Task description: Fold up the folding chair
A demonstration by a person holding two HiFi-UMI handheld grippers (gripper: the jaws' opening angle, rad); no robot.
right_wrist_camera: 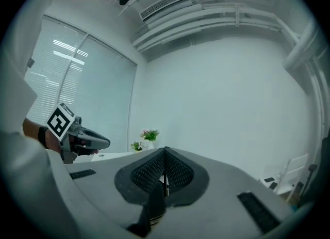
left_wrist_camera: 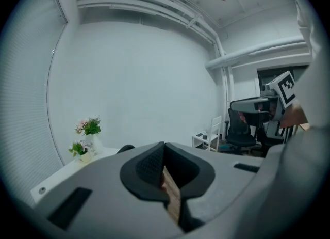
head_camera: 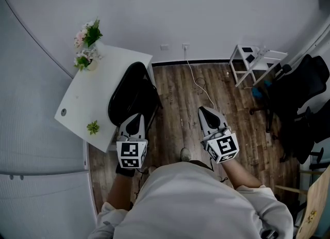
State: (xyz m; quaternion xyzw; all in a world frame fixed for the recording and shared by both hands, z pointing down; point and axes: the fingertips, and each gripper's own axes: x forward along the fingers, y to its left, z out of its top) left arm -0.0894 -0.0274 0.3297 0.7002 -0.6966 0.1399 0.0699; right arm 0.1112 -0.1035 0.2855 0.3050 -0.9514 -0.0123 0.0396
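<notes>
The black folding chair (head_camera: 132, 97) stands unfolded on the wood floor, tucked against the white table (head_camera: 82, 104). In the head view my left gripper (head_camera: 135, 121) hovers over the chair's near edge, shut and empty; whether it touches the chair I cannot tell. My right gripper (head_camera: 206, 112) is shut and empty over bare floor to the chair's right, well apart from it. In the left gripper view only the chair's dark top (left_wrist_camera: 125, 149) peeks over the closed jaws. The right gripper view shows its jaws closed, with the left gripper (right_wrist_camera: 100, 142) at the left.
Flower vases (head_camera: 87, 44) and a small green plant (head_camera: 93, 127) sit on the table. A white cable (head_camera: 198, 83) runs across the floor from the wall socket. A white stool (head_camera: 252, 62) and black office chairs (head_camera: 301, 104) stand at the right.
</notes>
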